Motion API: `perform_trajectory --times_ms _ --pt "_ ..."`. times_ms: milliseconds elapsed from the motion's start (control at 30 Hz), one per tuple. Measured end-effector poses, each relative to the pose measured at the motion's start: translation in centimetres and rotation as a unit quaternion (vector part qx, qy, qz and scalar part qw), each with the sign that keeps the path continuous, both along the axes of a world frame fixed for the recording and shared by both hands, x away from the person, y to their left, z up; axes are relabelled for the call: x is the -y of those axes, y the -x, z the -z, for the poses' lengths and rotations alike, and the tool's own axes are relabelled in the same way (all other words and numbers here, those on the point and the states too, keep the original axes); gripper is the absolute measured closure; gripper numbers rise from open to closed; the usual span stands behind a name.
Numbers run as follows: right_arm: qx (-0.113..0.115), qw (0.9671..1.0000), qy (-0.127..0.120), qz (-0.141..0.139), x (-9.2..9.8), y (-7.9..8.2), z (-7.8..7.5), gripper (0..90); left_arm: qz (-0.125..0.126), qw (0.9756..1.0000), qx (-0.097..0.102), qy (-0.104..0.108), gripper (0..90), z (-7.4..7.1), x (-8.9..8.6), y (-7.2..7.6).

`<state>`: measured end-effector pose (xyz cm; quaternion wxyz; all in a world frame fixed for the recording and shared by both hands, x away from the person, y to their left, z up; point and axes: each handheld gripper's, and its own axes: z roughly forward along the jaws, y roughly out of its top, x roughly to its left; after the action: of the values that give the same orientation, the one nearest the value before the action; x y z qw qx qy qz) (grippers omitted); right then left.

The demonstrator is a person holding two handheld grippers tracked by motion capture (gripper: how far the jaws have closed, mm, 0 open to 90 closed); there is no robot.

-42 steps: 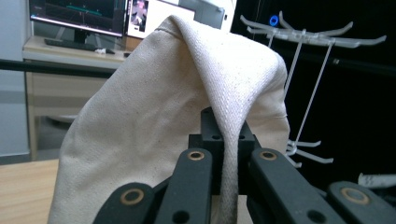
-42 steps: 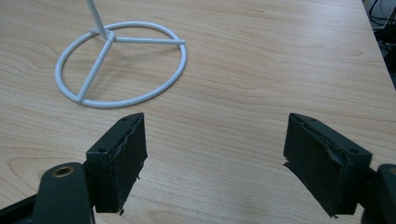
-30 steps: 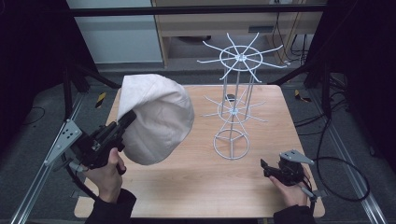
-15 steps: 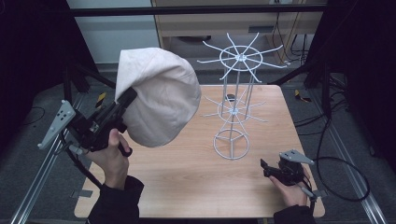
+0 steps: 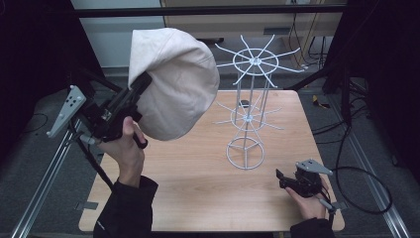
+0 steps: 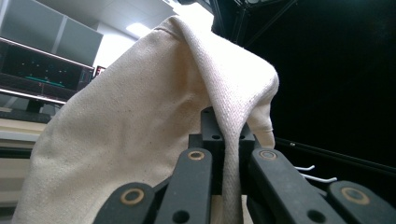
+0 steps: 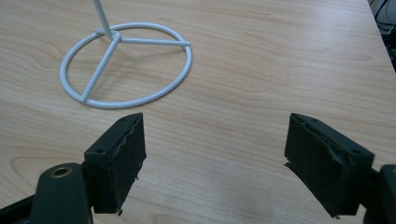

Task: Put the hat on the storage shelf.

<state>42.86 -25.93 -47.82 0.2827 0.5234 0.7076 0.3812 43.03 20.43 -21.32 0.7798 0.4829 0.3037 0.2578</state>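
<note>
The left gripper (image 5: 142,82) has its two jaws clamped on a fold of the one cream cap (image 5: 173,84); in the left gripper view the cloth (image 6: 140,121) is pinched between the jaws and rises above and to the left of them, hiding most of what lies beyond. In the high view the cap bulges up and to the right of those jaws, lifted well above the table (image 5: 198,193), and the left hand (image 5: 126,148) sits just behind and below them. The far side of the cap, and how deep the fold runs between the jaws, cannot be made out. The right gripper (image 7: 212,158) has its two jaws spread wide with nothing between them but bare wood (image 7: 280,70); in the high view this gripper (image 5: 283,178) rests low at the table's near right edge, held by the right hand (image 5: 309,201). Ahead and left of its jaws stands one white wire rack (image 5: 247,109), its ring base (image 7: 126,65) on the table just beyond the left jaw. The rack has two tiers of spokes; the upper tier counts about ten, while the lower tier is thin and partly crossed by the uprights, so its count is unclear. The cap covers the rack's left spoke tips. Two forearms in dark sleeves are cut off by the bottom edge.
</note>
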Motion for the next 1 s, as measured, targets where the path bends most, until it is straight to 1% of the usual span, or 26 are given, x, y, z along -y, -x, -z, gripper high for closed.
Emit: perform_trajectory --times_ms 100,200,333,467,600,767,833,1000 --pt "-0.001 1.0000 0.000 0.001 0.1 0.0 0.1 20.8 0.005 1.0000 -0.003 -0.002 88.7 -0.2 0.8 -0.6" --pt "-0.001 1.0000 -0.002 0.001 0.1 0.0 0.0 20.9 0.009 0.9999 -0.011 -0.009 88.7 -0.2 1.6 -1.2" --pt "0.000 1.0000 0.004 0.000 0.1 -0.1 0.1 20.9 0.016 0.9996 -0.019 -0.015 88.7 0.1 2.5 -2.1" --pt "-0.002 1.0000 0.001 0.000 0.1 0.0 0.1 21.0 0.020 0.9991 -0.031 -0.022 88.7 0.7 3.2 -2.7" --pt "-0.002 1.0000 0.000 0.000 0.2 0.0 0.1 21.0 0.021 0.9985 -0.041 -0.029 88.6 1.5 3.2 -3.1" --pt "-0.004 1.0000 0.000 0.000 0.1 0.0 0.1 21.0 0.020 0.9974 -0.055 -0.041 88.6 2.5 2.7 -3.6" --pt "-0.002 1.0000 0.004 0.000 0.1 0.0 0.2 21.0 0.023 0.9968 -0.064 -0.041 88.5 2.9 2.4 -3.8" --pt "-0.002 1.0000 0.005 -0.001 0.1 0.0 0.2 21.0 0.029 0.9953 -0.079 -0.047 88.3 3.7 2.0 -4.2"
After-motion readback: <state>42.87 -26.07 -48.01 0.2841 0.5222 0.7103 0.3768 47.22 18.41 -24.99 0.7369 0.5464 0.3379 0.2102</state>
